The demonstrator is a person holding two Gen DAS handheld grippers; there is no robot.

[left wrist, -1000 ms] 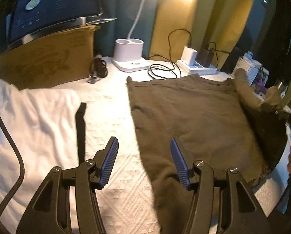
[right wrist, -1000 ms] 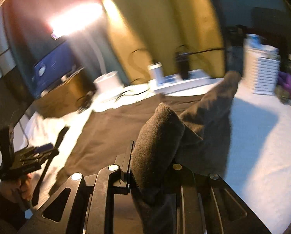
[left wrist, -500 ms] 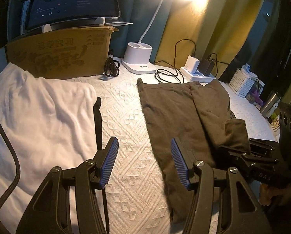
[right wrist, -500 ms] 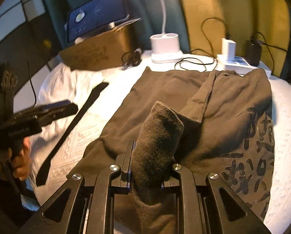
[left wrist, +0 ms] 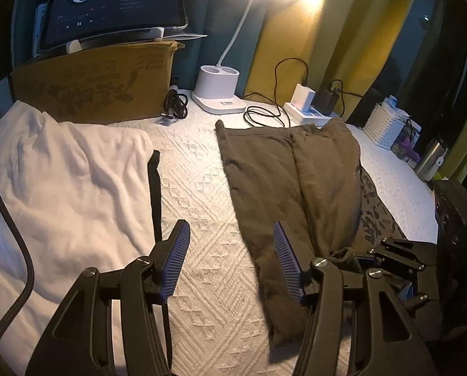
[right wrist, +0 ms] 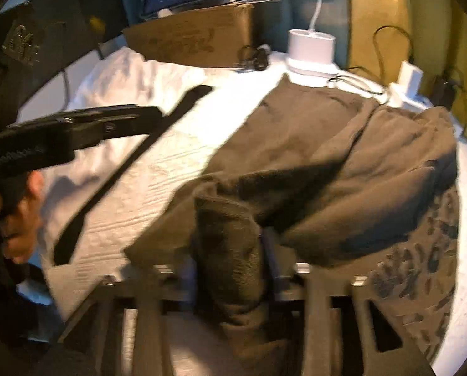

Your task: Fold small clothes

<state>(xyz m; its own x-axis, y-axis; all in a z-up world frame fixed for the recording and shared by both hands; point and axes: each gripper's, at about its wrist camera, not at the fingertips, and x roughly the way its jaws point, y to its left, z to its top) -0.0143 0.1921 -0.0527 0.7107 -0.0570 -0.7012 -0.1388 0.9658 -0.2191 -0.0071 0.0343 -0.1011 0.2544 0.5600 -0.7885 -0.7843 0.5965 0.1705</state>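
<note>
An olive-brown sweatshirt lies on the white quilted cover. Its right side is folded over the middle, with black print showing on the turned-up part. My left gripper hovers open over the cover beside the garment's left edge, nothing between its blue pads. My right gripper is low at the garment's near end, also seen as the right gripper from the left wrist. Its jaws are opening; the sleeve cuff stands between them, with a gap on its left.
A white cloth and a black strap lie to the left. At the back stand a cardboard box with a tablet, a lamp base, chargers and cables. A white basket and steel cup sit far right.
The right gripper brought the raised sleeve down across the sweatshirt, leaving the right side folded over the middle. Its jaws have spread from the cuff. The left gripper stayed open.
</note>
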